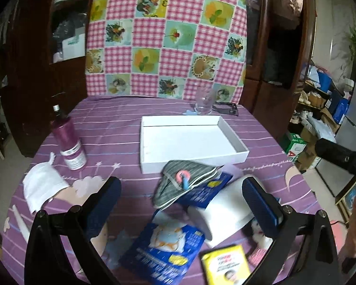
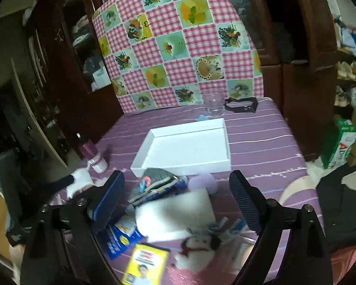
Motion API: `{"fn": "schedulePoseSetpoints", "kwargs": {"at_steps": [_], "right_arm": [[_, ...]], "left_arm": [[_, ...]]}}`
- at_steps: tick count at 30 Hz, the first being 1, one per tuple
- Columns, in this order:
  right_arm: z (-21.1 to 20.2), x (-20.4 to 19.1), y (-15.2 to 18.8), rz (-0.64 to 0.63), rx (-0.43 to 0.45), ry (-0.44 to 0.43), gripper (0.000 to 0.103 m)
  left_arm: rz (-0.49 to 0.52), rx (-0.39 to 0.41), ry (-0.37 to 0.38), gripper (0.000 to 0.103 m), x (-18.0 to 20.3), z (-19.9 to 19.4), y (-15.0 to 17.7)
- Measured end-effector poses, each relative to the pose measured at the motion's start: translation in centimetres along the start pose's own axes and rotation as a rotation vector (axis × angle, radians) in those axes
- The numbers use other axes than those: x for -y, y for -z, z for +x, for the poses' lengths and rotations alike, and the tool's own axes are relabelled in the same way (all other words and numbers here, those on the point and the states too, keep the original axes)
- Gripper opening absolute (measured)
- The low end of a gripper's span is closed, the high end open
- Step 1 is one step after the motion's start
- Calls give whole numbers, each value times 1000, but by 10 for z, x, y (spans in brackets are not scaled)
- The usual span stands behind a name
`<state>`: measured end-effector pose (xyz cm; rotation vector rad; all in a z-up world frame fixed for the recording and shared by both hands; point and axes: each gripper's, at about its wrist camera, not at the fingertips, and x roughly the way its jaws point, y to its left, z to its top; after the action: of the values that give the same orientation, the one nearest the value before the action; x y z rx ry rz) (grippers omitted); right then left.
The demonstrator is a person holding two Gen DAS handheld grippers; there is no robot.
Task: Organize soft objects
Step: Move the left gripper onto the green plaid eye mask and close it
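Observation:
A pile of soft things lies at the near edge of the purple-clothed table. It holds grey striped slippers with a pink trim, blue packets, a white roll, a yellow box and a small doll. My left gripper hangs open above the pile with nothing between its fingers. In the right wrist view, my right gripper is also wide open over the slippers, the white roll and a white plush toy. An empty white box lies just behind the pile.
A purple bottle and a white cloth sit at the left. A glass and black spectacles stand behind the box, before a checked cushion. Dark cabinets ring the table. A black handle juts in from the right.

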<state>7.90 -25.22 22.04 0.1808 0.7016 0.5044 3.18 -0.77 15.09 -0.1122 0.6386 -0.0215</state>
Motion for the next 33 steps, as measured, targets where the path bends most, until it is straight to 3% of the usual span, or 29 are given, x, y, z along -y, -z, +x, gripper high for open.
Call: {"fn": "schedulePoseSetpoints", "kwargs": {"at_steps": [4, 11, 16, 20, 22, 24, 29, 33], "right_arm": [[18, 5, -12, 55, -26, -57, 84], [34, 9, -59, 145, -77, -43, 83], [52, 19, -88, 298, -184, -67, 83], [60, 27, -91, 320, -214, -118, 77], [63, 33, -81, 309, -217, -94, 77], [78, 36, -80, 285, -275, -25, 72], [108, 42, -71, 261, -424, -54, 72], [117, 48, -67, 287, -446, -7, 72]], "left_arm": [[-53, -25, 26, 103, 0, 16, -18], [-102, -59, 40, 102, 0, 25, -65], [-119, -136, 15, 102, -2, 36, -92], [-157, -196, 53, 102, -14, 58, -86], [-162, -229, 50, 99, -20, 70, -78], [-176, -264, 40, 98, -24, 84, -77], [-132, -346, 2, 98, -32, 106, -67], [-158, -405, 28, 98, -42, 122, -60]]}}
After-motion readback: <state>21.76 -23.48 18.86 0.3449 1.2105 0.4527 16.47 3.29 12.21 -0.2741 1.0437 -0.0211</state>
